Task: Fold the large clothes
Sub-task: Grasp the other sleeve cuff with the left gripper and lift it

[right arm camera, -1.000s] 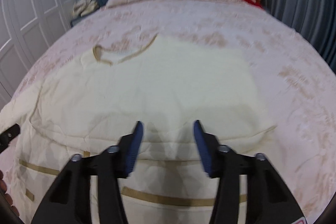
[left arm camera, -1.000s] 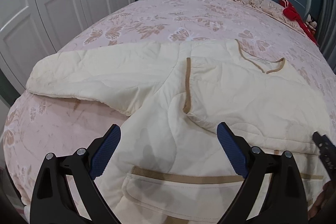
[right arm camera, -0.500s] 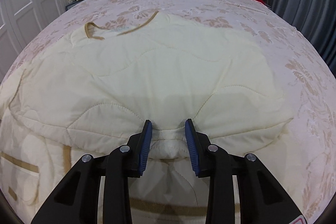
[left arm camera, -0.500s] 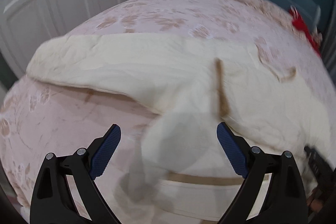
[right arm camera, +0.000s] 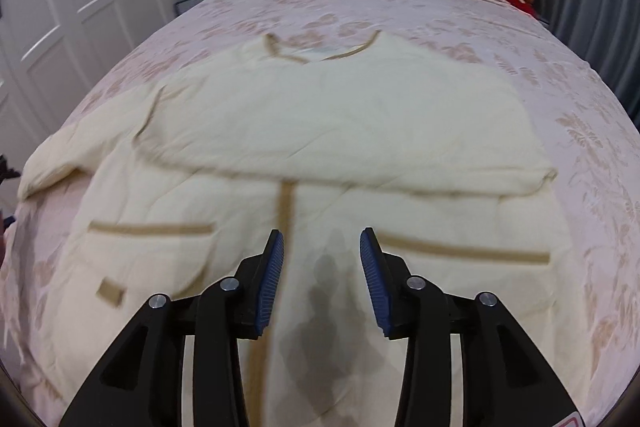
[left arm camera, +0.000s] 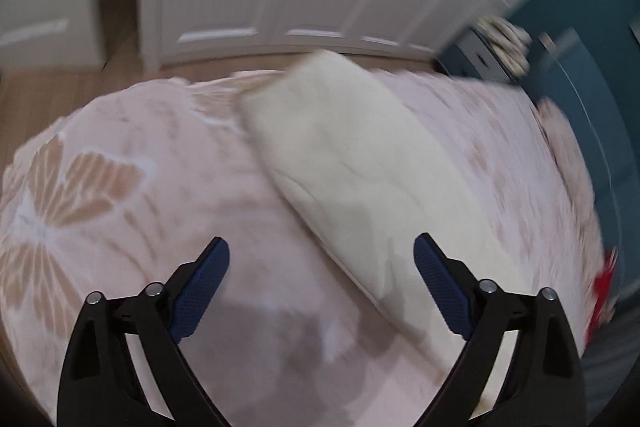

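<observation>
My right tongs [right arm camera: 321, 275], just opening wider, hang released over the cream quilted jacket with tan trim [right arm camera: 320, 131], nothing between them. My left tongs [left arm camera: 321, 291] gape empty; its sleeve [left arm camera: 360, 163] stretches toward twelve o'clock on the pink floral bed [left arm camera: 120, 187].

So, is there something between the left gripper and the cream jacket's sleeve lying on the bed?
Nothing visible. The left gripper is open above the bare bedspread, and the cream sleeve lies just ahead, toward its right finger.
</observation>
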`<state>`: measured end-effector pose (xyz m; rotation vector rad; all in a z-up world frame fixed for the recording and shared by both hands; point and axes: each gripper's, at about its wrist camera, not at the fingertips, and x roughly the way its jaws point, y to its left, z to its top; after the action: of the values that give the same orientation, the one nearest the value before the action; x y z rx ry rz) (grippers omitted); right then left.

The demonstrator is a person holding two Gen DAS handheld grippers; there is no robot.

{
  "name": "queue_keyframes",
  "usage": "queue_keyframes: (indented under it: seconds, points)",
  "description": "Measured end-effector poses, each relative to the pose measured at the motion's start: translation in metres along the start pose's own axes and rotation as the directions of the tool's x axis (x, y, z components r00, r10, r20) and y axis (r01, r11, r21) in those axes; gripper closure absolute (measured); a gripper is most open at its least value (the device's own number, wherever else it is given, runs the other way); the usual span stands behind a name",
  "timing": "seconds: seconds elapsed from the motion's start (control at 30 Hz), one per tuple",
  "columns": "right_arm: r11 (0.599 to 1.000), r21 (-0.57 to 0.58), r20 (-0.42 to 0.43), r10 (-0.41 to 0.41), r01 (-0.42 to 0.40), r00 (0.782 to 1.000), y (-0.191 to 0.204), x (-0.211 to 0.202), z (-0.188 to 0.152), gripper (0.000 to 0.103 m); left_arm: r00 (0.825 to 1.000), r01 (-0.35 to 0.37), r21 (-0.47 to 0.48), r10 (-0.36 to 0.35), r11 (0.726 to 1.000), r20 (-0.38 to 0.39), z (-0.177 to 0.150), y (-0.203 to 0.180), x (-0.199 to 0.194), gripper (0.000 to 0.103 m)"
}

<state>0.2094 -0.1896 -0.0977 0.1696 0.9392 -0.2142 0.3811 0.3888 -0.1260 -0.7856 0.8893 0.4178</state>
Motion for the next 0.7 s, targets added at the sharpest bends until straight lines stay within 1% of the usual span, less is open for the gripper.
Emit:
queue_keyframes:
  seconds: [0.07,0.1,0.13,0.17,0.2,0.23,0.27,0.3,0.37,0.4,0.5,0.53,0.57,0.63,0.67,0.7]
  points:
    - [0.999,-0.024,-0.014,0.025,-0.026,1.000,0.015,-0.005,-0.009,0.062,0.999,0.024,-0.049,-0.025,0.999,-0.024,0.010,0.011,0.013,0.018]
    - [0.999,-0.029,-0.021,0.033,-0.033,0.999,0.021,-0.008,-0.013,0.062,0.999,0.026,-0.059,-0.028,0.998,-0.026,0.013,0.013,0.018,0.018]
    - [0.999,-0.030,-0.026,0.039,-0.040,0.999,0.024,-0.009,-0.016,0.062,1.000,0.020,-0.048,-0.020,0.999,-0.017,0.015,0.010,0.020,0.018]
    - [0.998,-0.029,-0.032,0.047,-0.048,0.998,0.026,-0.011,-0.019,0.061,1.000,0.009,-0.030,-0.010,1.000,-0.013,0.016,0.005,0.021,0.028]
    - [0.998,-0.025,-0.038,0.053,-0.054,0.998,0.028,-0.013,-0.023,0.058,1.000,0.015,0.007,-0.015,1.000,-0.024,0.018,-0.005,0.023,0.044]
    - [0.998,-0.021,-0.039,0.054,-0.055,0.998,0.028,-0.016,-0.026,0.056,0.998,0.035,0.034,-0.034,0.999,-0.051,0.020,-0.012,0.026,0.073]
    - [0.998,-0.020,-0.040,0.054,-0.055,0.998,0.027,-0.017,-0.028,0.055,0.996,0.042,0.065,-0.037,0.997,-0.079,0.018,-0.026,0.026,0.085]
    - [0.998,-0.021,-0.043,0.053,-0.054,0.998,0.026,-0.020,-0.030,0.055,0.996,0.047,0.082,-0.041,0.996,-0.076,0.020,-0.036,0.024,0.088]
    - [0.999,-0.022,-0.040,0.049,-0.050,0.998,0.023,-0.024,-0.034,0.055,0.997,0.063,0.162,-0.056,0.985,-0.049,0.018,-0.065,0.006,0.094]
    - [0.999,-0.018,-0.037,0.045,-0.046,0.998,0.018,-0.027,-0.035,0.055,0.997,0.078,0.228,-0.076,0.971,-0.019,0.012,-0.090,-0.010,0.095]
    - [0.999,0.014,-0.027,0.039,-0.039,0.999,0.003,-0.033,-0.034,0.055,0.986,0.122,0.409,-0.157,0.904,0.054,-0.014,-0.162,-0.060,0.095]
    - [0.999,0.026,-0.021,0.036,-0.036,0.999,-0.004,-0.036,-0.033,0.055,0.978,0.150,0.465,-0.201,0.872,0.062,-0.029,-0.188,-0.080,0.095]
    - [0.999,0.035,-0.015,0.032,-0.031,0.999,-0.009,-0.038,-0.032,0.055,0.970,0.178,0.498,-0.237,0.849,0.058,-0.039,-0.205,-0.093,0.096]
    - [0.998,0.051,-0.002,0.023,-0.023,1.000,-0.021,-0.043,-0.031,0.055,0.942,0.269,0.575,-0.336,0.772,0.011,-0.078,-0.253,-0.127,0.096]
    - [0.998,0.061,0.003,0.019,-0.019,1.000,-0.027,-0.045,-0.030,0.055,0.930,0.301,0.597,-0.366,0.744,-0.014,-0.092,-0.268,-0.137,0.096]
    - [0.997,0.071,0.008,0.015,-0.016,1.000,-0.033,-0.047,-0.030,0.055,0.913,0.344,0.631,-0.405,0.695,-0.051,-0.119,-0.290,-0.152,0.096]
